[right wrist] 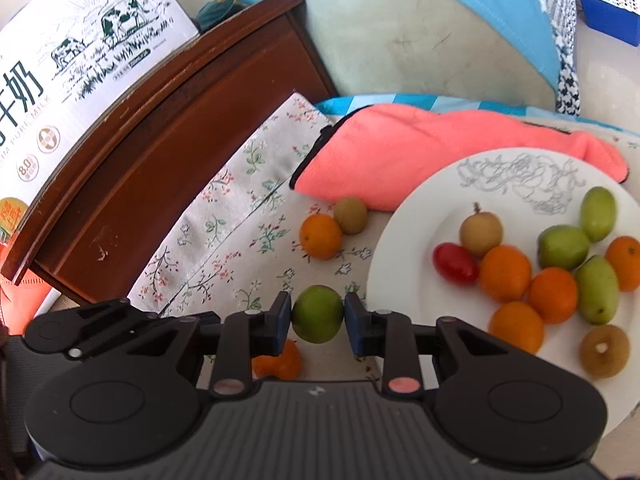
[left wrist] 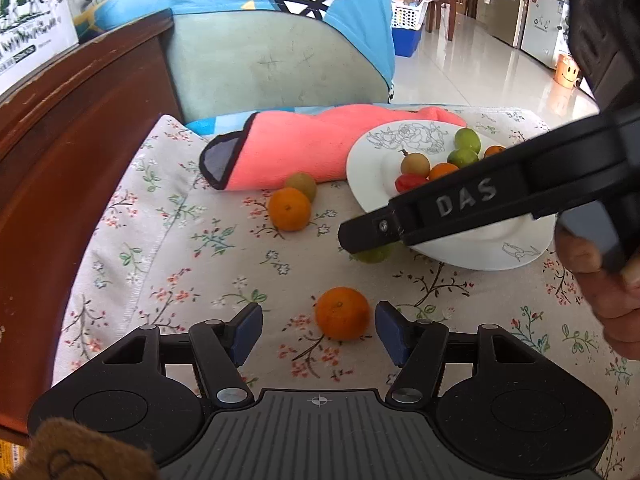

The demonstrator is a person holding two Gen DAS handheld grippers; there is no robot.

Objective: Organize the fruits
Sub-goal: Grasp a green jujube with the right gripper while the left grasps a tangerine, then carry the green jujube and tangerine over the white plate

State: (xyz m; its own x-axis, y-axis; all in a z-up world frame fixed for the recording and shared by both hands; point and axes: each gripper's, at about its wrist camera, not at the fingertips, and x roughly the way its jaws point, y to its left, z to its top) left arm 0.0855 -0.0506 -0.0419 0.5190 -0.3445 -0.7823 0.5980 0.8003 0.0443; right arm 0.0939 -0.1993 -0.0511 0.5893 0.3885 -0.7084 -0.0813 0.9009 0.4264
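Green fruit (right wrist: pixel 317 314), round, small: clamped between the two blue pads of the right gripper (right wrist: pixel 316 316), jaws drawn narrow onto its sides, positioned just off the near-left rim of the white plate (right wrist: pixel 404 216) above the floral tablecloth (right wrist: pixel 224 240). Orange (left wrist: pixel 342 313), small: resting on the tablecloth between the blue pads of the left gripper (left wrist: pixel 319 330), jaws about half open; the right-hand pad stands just beside the fruit, the left-hand pad clear of it, no grip. The same orange appears partly hidden below the right gripper's fingers in the right wrist view. White plate, line-drawn rose on rim: holds a mixed lot of oranges, green fruits, brownish fruits and one red tomato (right wrist: pixel 456 263). Loose on the cloth: a second orange (right wrist: pixel 320 237) touching a brownish-green fruit (right wrist: pixel 351 215), both lying just in front of a coral-pink towel (right wrist: pixel 400 152). The towel runs behind the plate. Further out: dark wooden frame (right wrist: pixel 168 128) at left, milk carton box (right wrist: pixel 80 40) printed with cows beyond it. A hand (left wrist: pixel 600 276) holds the right gripper's handle at the right edge of the left wrist view.
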